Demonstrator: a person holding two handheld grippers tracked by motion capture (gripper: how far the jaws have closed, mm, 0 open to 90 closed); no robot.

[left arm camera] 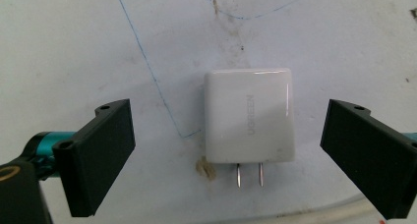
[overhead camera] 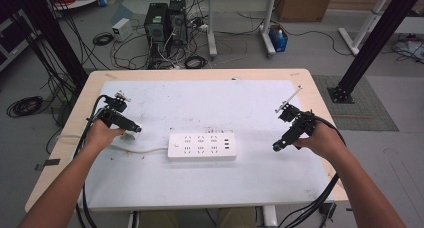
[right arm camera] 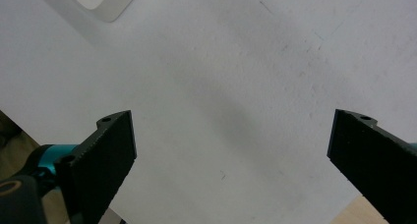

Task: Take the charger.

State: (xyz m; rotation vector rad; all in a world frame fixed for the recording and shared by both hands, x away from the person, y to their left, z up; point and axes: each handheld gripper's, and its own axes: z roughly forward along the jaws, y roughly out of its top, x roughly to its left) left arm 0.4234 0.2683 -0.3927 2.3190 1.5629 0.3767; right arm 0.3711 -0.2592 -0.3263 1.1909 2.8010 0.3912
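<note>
A white two-prong charger plug (left arm camera: 248, 117) lies flat on the white mat, its prongs (left arm camera: 249, 175) pointing back toward my left gripper (left arm camera: 229, 123). That gripper is open, one black jaw on each side of the plug, neither touching it. From above, the left gripper (overhead camera: 131, 128) sits at the mat's left, over the plug (overhead camera: 132, 135). A white power strip (overhead camera: 201, 146) lies in the middle of the mat. My right gripper (overhead camera: 278, 145) hovers to the strip's right, open with nothing between its jaws (right arm camera: 231, 135); a corner of the strip (right arm camera: 101, 0) shows ahead of it.
The strip's white cord (overhead camera: 145, 150) runs left past the plug and off the table edge; it crosses below the plug (left arm camera: 334, 211). The wooden table (overhead camera: 320, 95) borders the white mat (overhead camera: 210, 103). Computers and cables crowd the floor beyond.
</note>
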